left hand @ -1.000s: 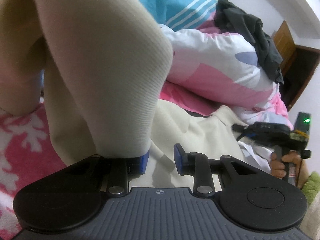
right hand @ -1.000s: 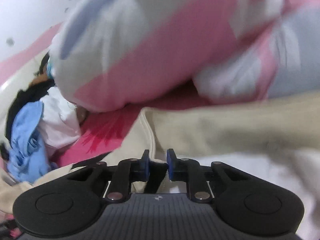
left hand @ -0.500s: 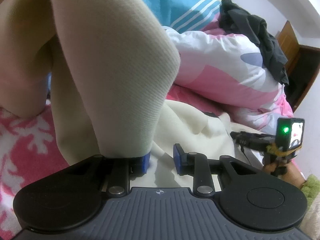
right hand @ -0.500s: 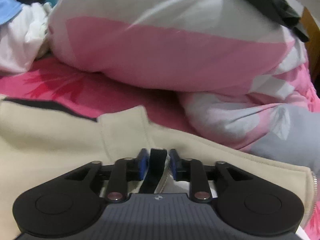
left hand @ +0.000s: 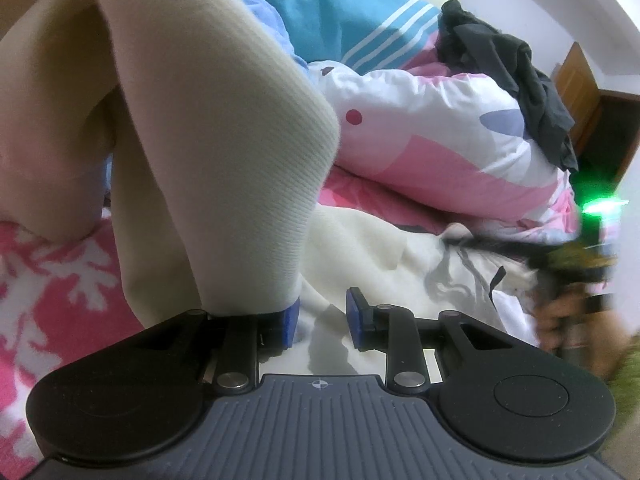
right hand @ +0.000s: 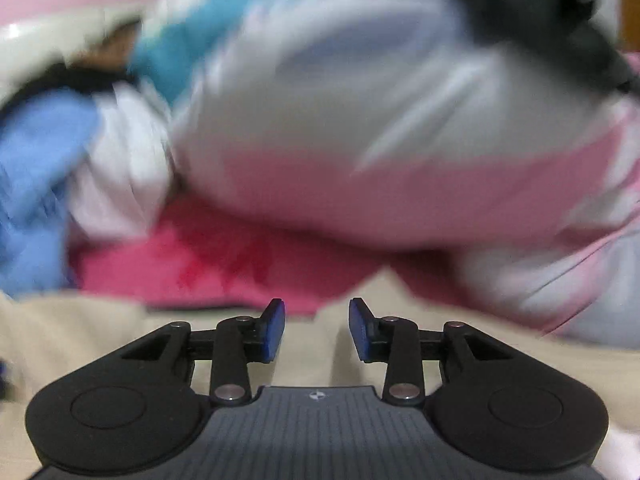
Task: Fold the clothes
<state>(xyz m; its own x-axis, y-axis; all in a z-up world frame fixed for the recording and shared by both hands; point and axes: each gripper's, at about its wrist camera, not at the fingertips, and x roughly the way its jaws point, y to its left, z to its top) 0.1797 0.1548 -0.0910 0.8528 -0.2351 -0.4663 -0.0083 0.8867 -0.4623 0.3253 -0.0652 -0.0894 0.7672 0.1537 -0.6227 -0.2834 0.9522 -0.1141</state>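
A cream ribbed garment (left hand: 208, 152) drapes over the left side of my left gripper (left hand: 322, 322) and hides most of its left finger. The jaws stand apart with nothing between the blue pads. More cream cloth (left hand: 372, 248) lies flat on the bed ahead. My right gripper (right hand: 317, 328) is open and empty, low over the cream garment (right hand: 88, 332); that view is blurred. The right gripper also shows blurred at the right edge of the left wrist view (left hand: 576, 276), held by a hand.
A pink and white duvet (left hand: 440, 136) is heaped behind the garment, with a dark garment (left hand: 516, 72) on top. A teal striped cloth (left hand: 352, 20) lies farther back. Blue and white clothes (right hand: 48, 168) are piled at the left. The bedsheet (left hand: 44, 272) is pink with white patterns.
My right gripper has opened and let go of the dark strap and cream cloth it pinched. Its view has swung and blurred. The left gripper has stayed open under the draped garment.
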